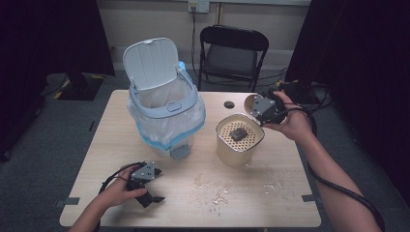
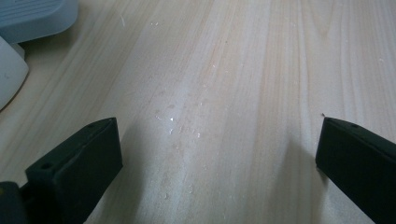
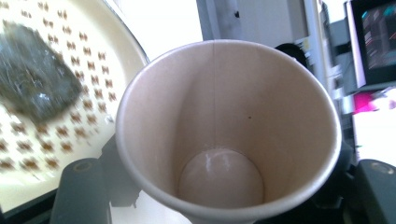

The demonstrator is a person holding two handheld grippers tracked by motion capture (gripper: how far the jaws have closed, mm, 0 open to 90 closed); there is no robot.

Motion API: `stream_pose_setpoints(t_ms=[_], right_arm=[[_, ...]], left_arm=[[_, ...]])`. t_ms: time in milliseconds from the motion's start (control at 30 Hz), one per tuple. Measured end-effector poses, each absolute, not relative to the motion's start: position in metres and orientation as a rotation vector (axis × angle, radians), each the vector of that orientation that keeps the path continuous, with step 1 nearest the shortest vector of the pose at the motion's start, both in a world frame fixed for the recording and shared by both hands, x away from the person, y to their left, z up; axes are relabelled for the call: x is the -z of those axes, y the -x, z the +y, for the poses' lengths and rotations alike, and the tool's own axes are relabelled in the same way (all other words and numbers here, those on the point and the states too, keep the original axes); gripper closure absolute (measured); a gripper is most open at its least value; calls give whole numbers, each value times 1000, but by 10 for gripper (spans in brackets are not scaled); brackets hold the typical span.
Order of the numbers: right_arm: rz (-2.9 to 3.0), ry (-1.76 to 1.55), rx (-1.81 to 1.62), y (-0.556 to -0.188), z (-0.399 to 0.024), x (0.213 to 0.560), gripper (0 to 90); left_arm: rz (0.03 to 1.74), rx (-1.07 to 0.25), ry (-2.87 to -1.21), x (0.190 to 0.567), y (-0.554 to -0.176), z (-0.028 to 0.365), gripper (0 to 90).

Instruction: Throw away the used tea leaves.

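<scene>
The pale wooden surface (image 1: 145,212) carries a lidded bin (image 1: 162,101). Right of the bin stands a strainer pot (image 1: 239,140); beside that, the right claw (image 1: 258,107) grips a tilted paper cup (image 3: 224,135). In front of the bin, droplets (image 1: 217,188) glisten and the left claw (image 1: 152,198) rests spread wide. A dark chair (image 1: 232,53) stands behind.

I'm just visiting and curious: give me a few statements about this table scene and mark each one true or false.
1. The right gripper holds a paper cup. True.
2. The paper cup is full of liquid. False: its inside looks empty.
3. The bin's lid is shut. False: it stands open above the bagged bin.
4. A dark soaked lump lies on the strainer top of the round container. True.
5. The left gripper clamps a cloth. False: its jaws stand wide apart over bare wood.
6. Wet spots mark the table. True.
</scene>
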State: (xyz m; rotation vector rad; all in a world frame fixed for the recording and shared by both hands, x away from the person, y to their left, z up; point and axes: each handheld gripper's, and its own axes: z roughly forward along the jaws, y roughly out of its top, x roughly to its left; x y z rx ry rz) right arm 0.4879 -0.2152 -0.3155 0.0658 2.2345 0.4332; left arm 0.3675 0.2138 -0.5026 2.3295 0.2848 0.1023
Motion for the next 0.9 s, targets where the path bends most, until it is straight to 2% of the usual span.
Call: stream_pose_setpoints(t_ms=[267, 467, 900], right_arm=[[2343, -429, -757, -501, -233, 318, 284], [2354, -563, -832, -506, -241, 321, 283], [2360, -616, -882, -511, -247, 320, 282]], left_arm=[[286, -100, -2329, 503, -367, 214, 0], [286, -100, -2330, 503, -367, 214, 0], [286, -101, -2330, 503, -367, 214, 0]])
